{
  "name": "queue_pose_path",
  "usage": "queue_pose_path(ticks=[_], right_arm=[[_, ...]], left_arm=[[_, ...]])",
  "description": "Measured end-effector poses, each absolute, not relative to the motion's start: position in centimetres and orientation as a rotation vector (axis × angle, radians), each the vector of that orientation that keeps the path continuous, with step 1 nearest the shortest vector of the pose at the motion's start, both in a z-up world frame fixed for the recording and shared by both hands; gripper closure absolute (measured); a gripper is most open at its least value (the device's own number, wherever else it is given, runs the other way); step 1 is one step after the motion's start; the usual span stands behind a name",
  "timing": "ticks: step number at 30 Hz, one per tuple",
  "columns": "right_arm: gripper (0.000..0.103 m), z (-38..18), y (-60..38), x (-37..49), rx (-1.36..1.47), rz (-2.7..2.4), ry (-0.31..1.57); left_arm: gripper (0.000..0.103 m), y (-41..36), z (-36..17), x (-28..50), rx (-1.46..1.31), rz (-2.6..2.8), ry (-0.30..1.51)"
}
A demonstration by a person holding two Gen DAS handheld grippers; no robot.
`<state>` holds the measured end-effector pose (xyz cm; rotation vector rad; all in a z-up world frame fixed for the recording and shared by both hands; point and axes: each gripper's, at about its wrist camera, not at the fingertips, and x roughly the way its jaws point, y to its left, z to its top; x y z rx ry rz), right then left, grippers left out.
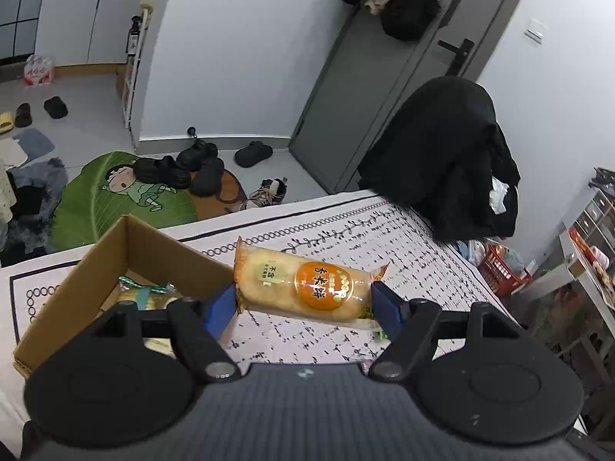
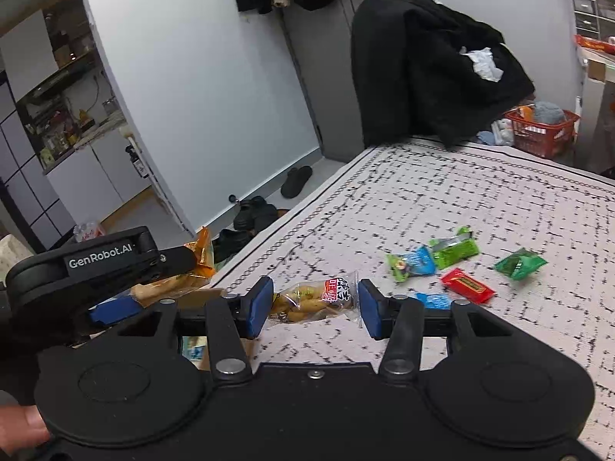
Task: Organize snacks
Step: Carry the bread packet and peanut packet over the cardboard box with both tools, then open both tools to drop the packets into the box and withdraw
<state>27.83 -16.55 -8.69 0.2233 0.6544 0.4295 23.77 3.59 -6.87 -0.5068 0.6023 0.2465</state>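
1. Blue-padded left gripper, black two-finger frame, pinches a clear-wrapped pack of pale rice crackers with an orange round label; the pads press on the pack's two crimped ends, and the pack hangs crosswise above the cloth.
2. Blue-padded right gripper, same build, pinches a small clear packet of yellowish snack pieces with a red printed label; the pads press on both ends and the packet is lifted off the cloth.
3. Thumb of the person shows at the lower left edge of the right wrist view, against the gripper housing.
4. Open brown cardboard box sits just left of the left gripper on the white cloth with black stitched pattern; a green-and-yellow wrapped snack lies inside it.
5. In the right wrist view the left gripper appears at the left, its cracker pack above the box edge.
6. Beyond the right gripper, loose on the cloth: a red wrapped bar, a blue packet, a light green packet and a dark green packet, near one another. The blue packet touches the light green one.
7. Farther back, a black coat draped over a chair stands at the table's far edge.
8. Red plastic basket sits on the floor beyond; dark shoes lie by the grey door.
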Motion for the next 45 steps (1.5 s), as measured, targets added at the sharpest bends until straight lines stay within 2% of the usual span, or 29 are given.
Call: queue_pose_path(ticks=[19,37,45], right_arm=[[0.055,-7.9,-8.5,28.9,0.179,0.509,0.674],[0.055,-9.6,-2.5,29.6,0.167,0.55,0.742],[0.055,-9.9,-0.9,29.7,0.183,0.575,0.766]], left_arm=[[0.029,9.9,-8.3,23.4,-0.633,0.356,0.634],[0.029,15.2,-11.4,22.5,-0.751,0.564,0.766],[0.024,17.1,-12.1,21.8,-0.846,0.608,0.785]])
